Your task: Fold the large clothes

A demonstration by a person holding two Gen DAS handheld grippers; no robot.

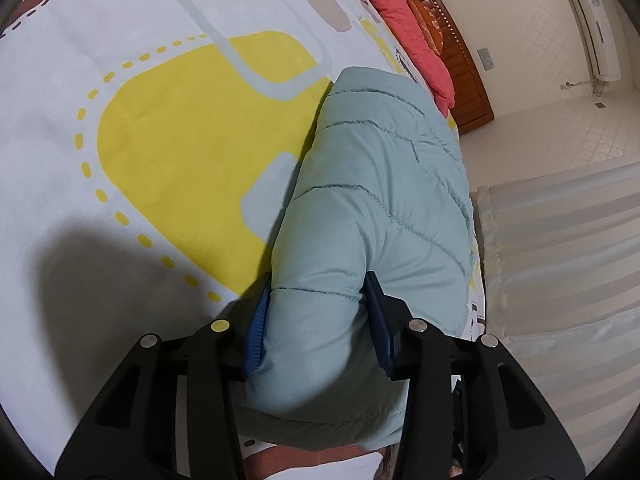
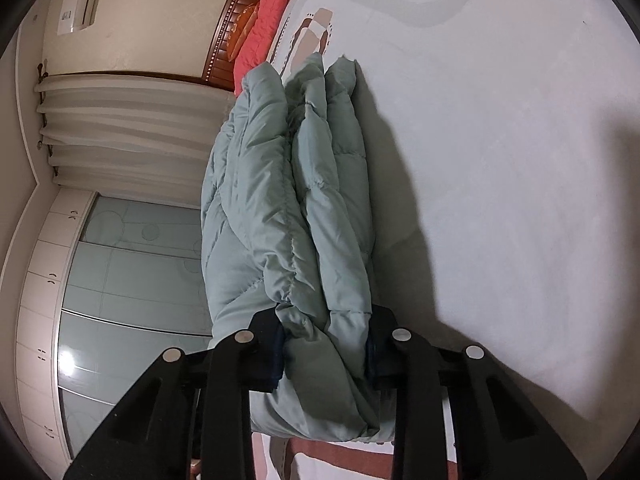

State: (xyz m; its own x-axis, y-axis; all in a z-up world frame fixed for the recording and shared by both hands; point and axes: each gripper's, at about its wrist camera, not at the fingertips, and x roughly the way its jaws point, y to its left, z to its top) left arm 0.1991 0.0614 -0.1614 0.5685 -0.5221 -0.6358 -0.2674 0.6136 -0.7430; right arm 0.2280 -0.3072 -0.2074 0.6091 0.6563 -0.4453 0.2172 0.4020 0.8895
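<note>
A pale green quilted puffer jacket (image 1: 380,184) lies folded in thick layers on the bed near its edge. My left gripper (image 1: 320,312) is shut on one end of the folded bundle, blue pads pressed into the padding on both sides. In the right wrist view the same jacket (image 2: 280,200) shows as several stacked layers. My right gripper (image 2: 326,336) is shut on the near end of that stack.
The bed sheet (image 1: 160,120) is pale blue with yellow and grey shapes. A coral quilt (image 1: 416,44) and a wooden headboard (image 1: 460,48) lie at the far end. White curtains (image 2: 120,128) and wardrobe doors (image 2: 120,300) stand beyond the bed edge.
</note>
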